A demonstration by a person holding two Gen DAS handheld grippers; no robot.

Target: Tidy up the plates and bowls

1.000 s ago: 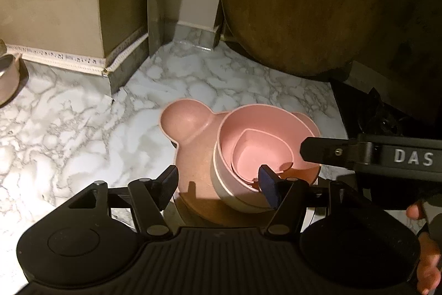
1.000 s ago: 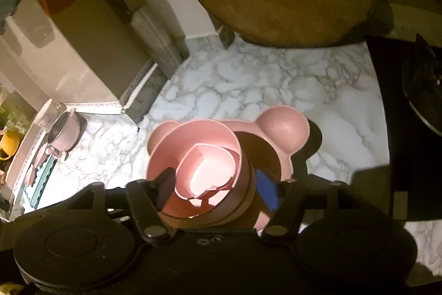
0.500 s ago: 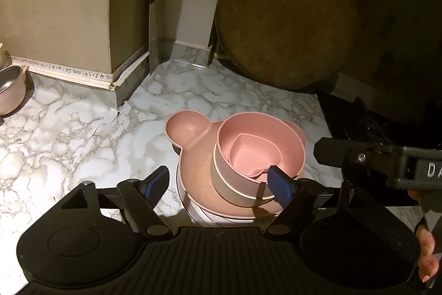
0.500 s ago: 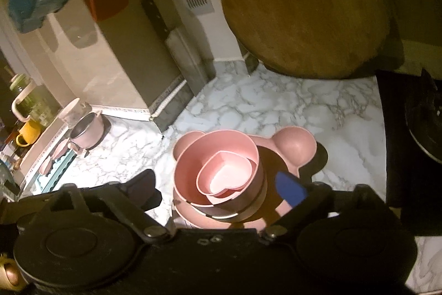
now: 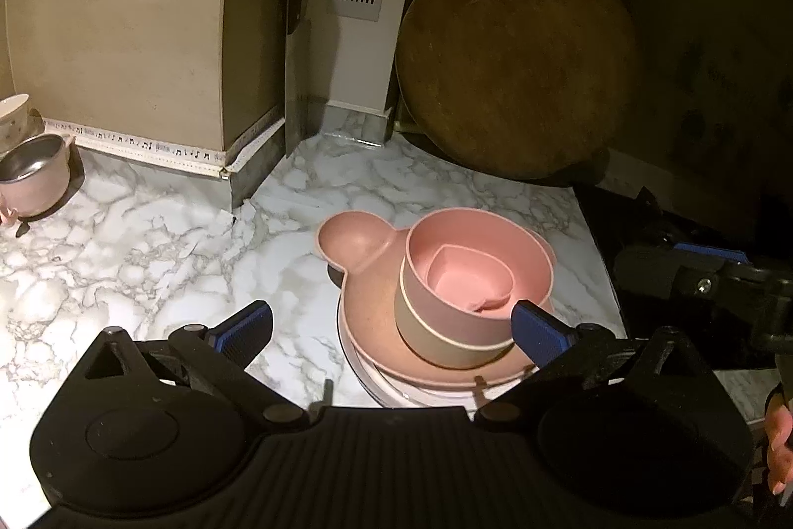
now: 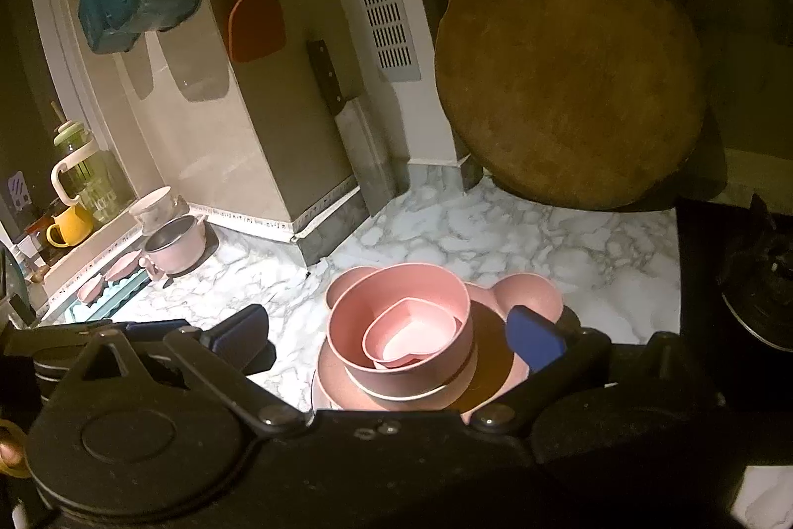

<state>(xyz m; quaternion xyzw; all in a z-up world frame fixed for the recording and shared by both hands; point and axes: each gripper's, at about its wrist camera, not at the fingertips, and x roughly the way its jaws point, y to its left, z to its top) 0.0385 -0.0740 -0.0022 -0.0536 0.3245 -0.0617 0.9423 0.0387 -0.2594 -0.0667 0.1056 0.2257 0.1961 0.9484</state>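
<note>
Small bowl [image 5: 468,281] in bowl [image 5: 446,325] on plate [image 5: 369,311]

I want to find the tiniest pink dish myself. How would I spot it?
Look at the marble counter, in front of the big round wooden board leaning in the corner. There a pink plate with ears carries a round pink bowl. Inside that bowl sits the tiniest dish, the only heart-shaped one.

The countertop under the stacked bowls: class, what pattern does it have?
White marble with grey veins; the countertop shows best in the left wrist view.
</note>
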